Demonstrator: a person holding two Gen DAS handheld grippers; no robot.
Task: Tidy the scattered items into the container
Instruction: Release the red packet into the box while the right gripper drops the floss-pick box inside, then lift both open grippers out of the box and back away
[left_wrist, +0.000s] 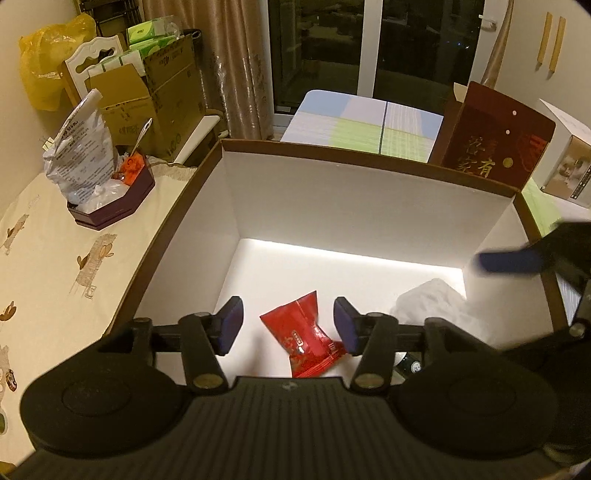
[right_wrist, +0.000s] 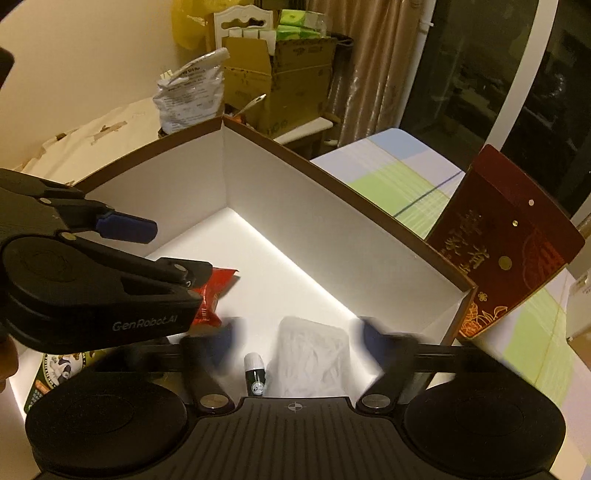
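From the left wrist camera, the left gripper (left_wrist: 288, 325) hangs over the brown-rimmed, white-walled cardboard box (left_wrist: 332, 199), its blue-padded fingers (left_wrist: 231, 325) spread apart and empty. Between them, on the bright white floor of the box, lies a glossy red crinkled snack packet (left_wrist: 304, 339) with pinched ends and a small printed label. To its right rests a pale, wrinkled translucent plastic bag (left_wrist: 432, 306), and the blurred blue fingertip (left_wrist: 509, 261) of the other tool reaches in over the right wall. From the right wrist camera, the right gripper (right_wrist: 297, 343) is smeared by motion, but its fingers appear parted with nothing between them. Below it the translucent bag (right_wrist: 314, 358) lies flat beside a small dark bottle with a white cap (right_wrist: 255, 373), both inside the box (right_wrist: 332, 236). The red packet (right_wrist: 214, 295) shows partly behind the left gripper (right_wrist: 159, 254).
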